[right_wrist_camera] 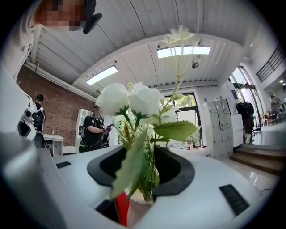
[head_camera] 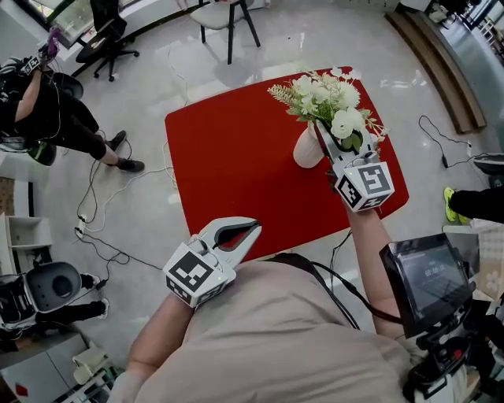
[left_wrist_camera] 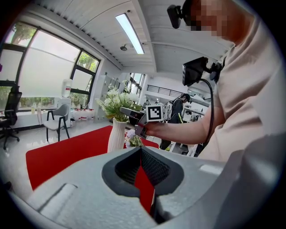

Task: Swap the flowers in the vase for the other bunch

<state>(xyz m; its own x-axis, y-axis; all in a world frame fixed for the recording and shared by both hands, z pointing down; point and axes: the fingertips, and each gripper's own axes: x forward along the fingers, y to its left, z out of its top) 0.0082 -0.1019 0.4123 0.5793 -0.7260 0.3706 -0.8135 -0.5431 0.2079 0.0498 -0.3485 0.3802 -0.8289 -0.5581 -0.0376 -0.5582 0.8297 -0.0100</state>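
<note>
A white vase (head_camera: 307, 149) stands at the far right of the red table (head_camera: 228, 157) and holds a bunch of white flowers (head_camera: 327, 98). My right gripper (head_camera: 323, 135) reaches in at the stems just above the vase's mouth. In the right gripper view the jaws stand apart around the green stems (right_wrist_camera: 147, 179), so the right gripper (right_wrist_camera: 140, 154) is open. A second small bunch with a lilac bloom (left_wrist_camera: 133, 141) lies on the table beside the vase (left_wrist_camera: 117, 134). My left gripper (head_camera: 250, 228) hovers over the table's near edge, shut and empty.
A chair (head_camera: 228, 16) stands beyond the table's far edge and an office chair (head_camera: 106, 39) at the back left. Cables (head_camera: 102, 212) trail on the floor at the left, near a seated person (head_camera: 55, 118). A screen on a stand (head_camera: 429, 279) is close at my right.
</note>
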